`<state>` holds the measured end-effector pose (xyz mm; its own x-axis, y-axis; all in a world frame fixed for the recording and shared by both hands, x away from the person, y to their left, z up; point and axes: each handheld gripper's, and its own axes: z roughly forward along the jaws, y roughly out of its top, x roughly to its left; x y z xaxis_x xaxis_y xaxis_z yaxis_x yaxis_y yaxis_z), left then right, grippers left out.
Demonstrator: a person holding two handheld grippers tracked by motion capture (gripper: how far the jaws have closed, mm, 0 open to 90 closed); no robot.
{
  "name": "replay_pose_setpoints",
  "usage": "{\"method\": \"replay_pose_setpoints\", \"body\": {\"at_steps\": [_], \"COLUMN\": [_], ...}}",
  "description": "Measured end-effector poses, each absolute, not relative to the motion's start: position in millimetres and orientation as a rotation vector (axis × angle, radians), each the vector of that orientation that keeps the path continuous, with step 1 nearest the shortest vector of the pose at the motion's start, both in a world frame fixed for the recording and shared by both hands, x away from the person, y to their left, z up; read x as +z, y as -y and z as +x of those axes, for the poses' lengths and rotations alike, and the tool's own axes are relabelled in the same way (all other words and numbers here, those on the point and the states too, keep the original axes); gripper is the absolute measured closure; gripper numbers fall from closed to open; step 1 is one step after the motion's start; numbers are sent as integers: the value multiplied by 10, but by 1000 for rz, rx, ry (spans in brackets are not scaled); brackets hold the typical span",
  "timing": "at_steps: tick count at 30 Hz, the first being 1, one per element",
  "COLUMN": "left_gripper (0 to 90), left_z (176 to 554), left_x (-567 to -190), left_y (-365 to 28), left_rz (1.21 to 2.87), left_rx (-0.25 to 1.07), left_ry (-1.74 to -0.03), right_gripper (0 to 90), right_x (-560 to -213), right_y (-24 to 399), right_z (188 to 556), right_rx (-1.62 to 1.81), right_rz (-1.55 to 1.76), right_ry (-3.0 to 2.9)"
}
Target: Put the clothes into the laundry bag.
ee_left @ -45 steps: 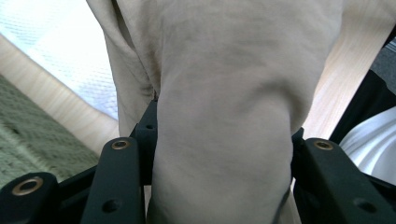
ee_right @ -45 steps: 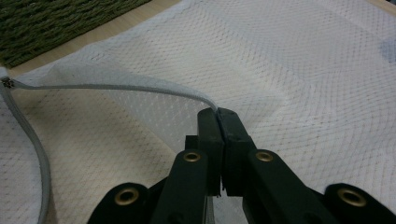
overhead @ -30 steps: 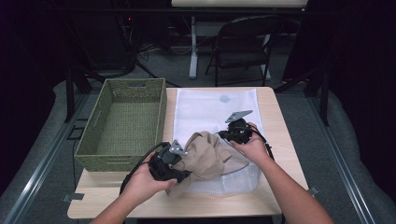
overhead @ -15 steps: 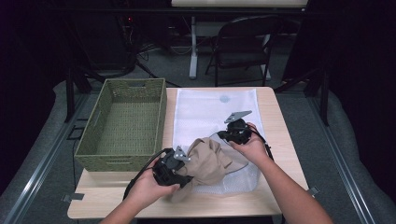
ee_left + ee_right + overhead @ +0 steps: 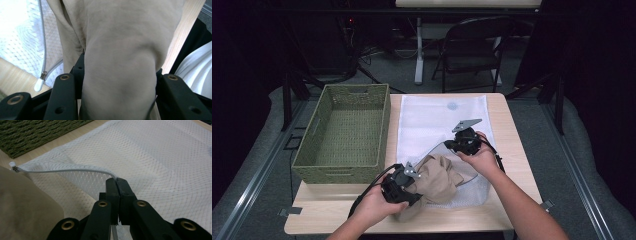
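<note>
**Cloth at the mouth of the mesh bag**

Cloth, tan and bunched, sits at the near middle of the counter, partly on the white mesh bag and partly inside its lifted opening. My left fingers stand about half open and are clamped on a thick fold of that cloth, which bulges up between the two black jaws in the left gripper view. In the high view my left gripper is low at the cloth's near left edge.

My right fingers are pressed fully together on the bag's zipper edge, pinching the mesh and its grey zip line. From there the zip curves away to its end at the left of the right gripper view, held up off the bag's lower layer. My right gripper sits just beyond the cloth, over the bag.

A green woven basket stands left of the bag, just beside it.
</note>
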<state>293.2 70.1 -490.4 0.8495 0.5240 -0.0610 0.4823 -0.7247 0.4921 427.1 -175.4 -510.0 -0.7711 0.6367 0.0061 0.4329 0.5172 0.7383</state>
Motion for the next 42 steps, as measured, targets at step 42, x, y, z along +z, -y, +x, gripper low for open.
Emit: {"method": "replay_pose_setpoints", "body": {"at_steps": [42], "left_gripper": [522], "left_z": [3029], "left_x": [-5142], "left_y": [-652], "left_rz": [2529], "left_rx": [41], "left_ry": [-801], "right_gripper": [887], "right_x": [-4608], "right_y": [1757], "right_z": [3719], "right_rx": [1197], "right_rz": [717], "right_ry": [-2400]}}
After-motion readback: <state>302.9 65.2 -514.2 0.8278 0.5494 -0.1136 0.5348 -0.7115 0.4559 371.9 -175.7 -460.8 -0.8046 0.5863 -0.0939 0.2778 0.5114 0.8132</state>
